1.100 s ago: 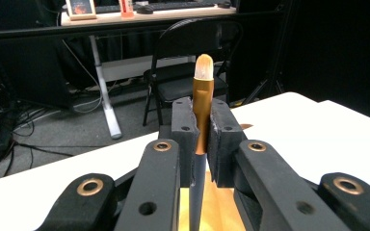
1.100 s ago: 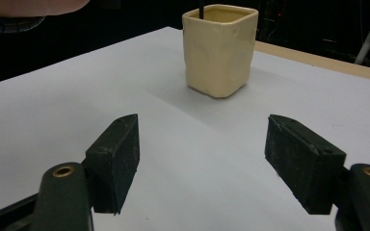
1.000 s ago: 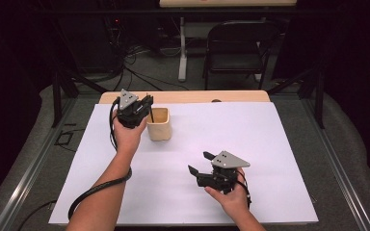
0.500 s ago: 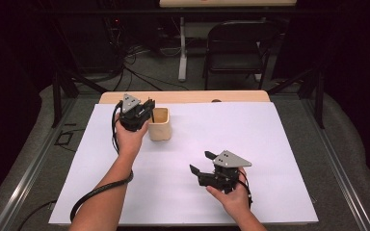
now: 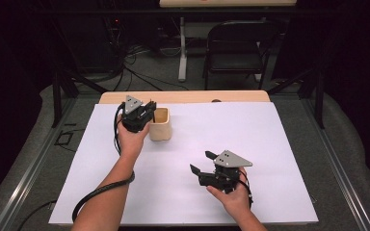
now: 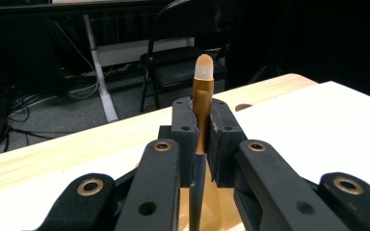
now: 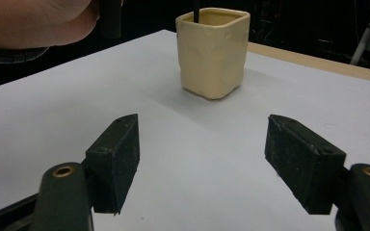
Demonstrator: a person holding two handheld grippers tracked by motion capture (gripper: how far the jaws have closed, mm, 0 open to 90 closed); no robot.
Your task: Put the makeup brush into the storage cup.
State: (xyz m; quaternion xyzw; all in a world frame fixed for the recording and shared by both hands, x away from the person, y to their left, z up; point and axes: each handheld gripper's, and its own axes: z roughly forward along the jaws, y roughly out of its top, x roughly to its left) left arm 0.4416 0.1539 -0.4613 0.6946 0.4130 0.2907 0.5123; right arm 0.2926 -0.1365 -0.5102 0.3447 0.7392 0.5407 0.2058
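While clamped on brush (image 6: 203, 103), left gripper (image 6: 201, 139).

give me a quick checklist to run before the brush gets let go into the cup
1. Grip on the brush: ok, the left gripper is clamped on its gold ferrule, bristle tip up.
2. Handle inside the cup: ok, a dark shaft dips past the rim near one corner.
3. Handle end resting on the cup's bottom: cannot tell, the inside is hidden.
4. Cup upright on the white sheet: ok.
5. Right gripper out of the way: ok, open, empty, low over the sheet, well short of the cup.
6. Brush standing straight: ok, near vertical in the left gripper view.
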